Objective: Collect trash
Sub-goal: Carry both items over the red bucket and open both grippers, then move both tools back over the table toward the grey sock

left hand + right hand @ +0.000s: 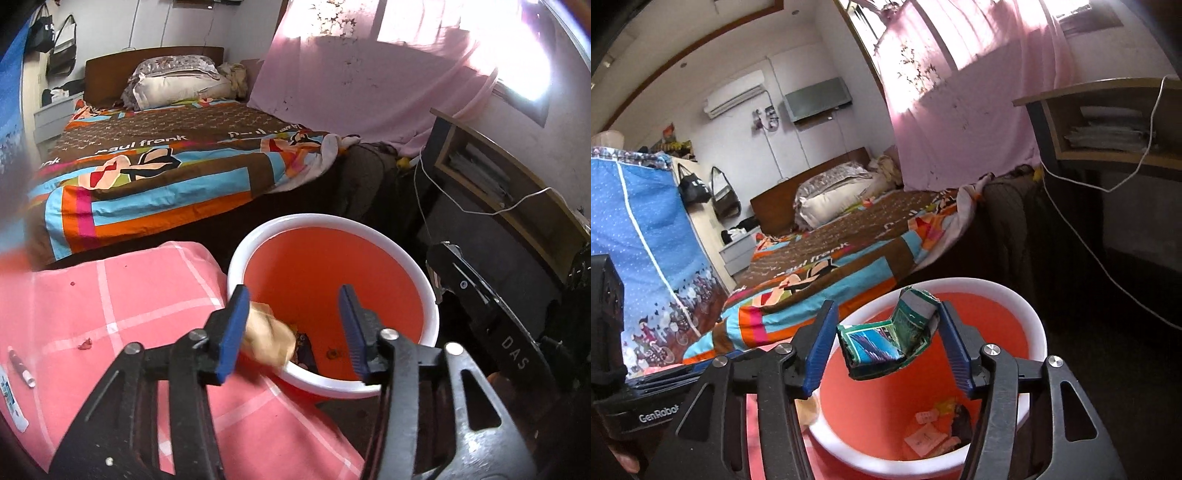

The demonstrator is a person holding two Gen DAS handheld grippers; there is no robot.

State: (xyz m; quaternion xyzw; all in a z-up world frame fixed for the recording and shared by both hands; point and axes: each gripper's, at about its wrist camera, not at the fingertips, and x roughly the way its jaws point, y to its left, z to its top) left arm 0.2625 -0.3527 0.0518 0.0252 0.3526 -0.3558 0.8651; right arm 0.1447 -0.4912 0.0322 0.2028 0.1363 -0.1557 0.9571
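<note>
- Both grippers hang over the bin, which stands against a pink cloth with the bed behind it.
- Your right gripper is spread wide; the crushed green carton sits between its fingers, one end touching the right pad, the left pad apart from it. I judge the carton to be loose or nearly so, right above the bin's mouth.
- Keep that gripper centred over the opening and let the carton go straight down; a snag on the right pad could tip it over the rim.
- Your left gripper is also spread. A tan wad lies at the bin's near rim, just beside the left pad; whether it rests on the rim or has dropped inside, I cannot tell.
- If it sits on the rim, nudge it inward, not toward the cloth.
- Still to collect on the cloth: a red scrap and a small tube, both well apart from the bin.
</note>
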